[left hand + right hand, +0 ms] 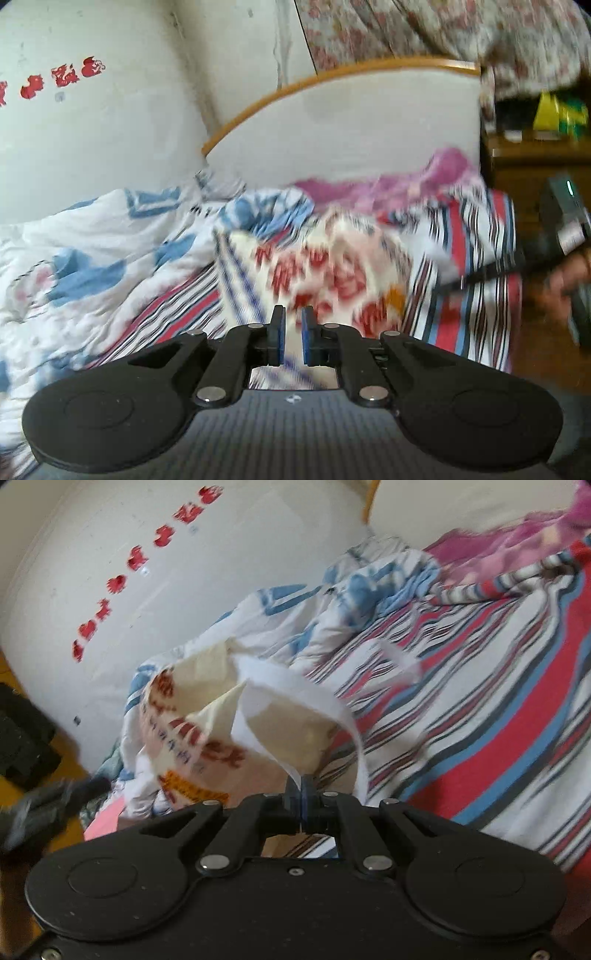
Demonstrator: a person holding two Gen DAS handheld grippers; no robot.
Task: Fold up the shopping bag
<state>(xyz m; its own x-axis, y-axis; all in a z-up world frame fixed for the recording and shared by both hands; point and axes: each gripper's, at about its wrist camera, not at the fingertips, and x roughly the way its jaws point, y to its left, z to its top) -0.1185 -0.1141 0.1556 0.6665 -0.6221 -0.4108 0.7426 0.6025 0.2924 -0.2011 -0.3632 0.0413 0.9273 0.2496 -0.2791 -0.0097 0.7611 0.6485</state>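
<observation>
Here, right tool (301, 788) nearly level, pinching shopping bag (207, 738) handle.

Cream shopping bag (207, 734), red print; sheet (498, 709) red-white-blue striped; tongs (302, 794) black.

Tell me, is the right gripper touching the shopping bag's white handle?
Touching. In the right wrist view the right gripper has its jaws shut on the white handle of the shopping bag, which loops up from between them.

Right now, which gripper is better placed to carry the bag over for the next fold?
Right. The right gripper is shut on the shopping bag at its white handle, lifting it off the striped bedsheet. The left gripper holds nothing; the bag lies beyond it.
</observation>
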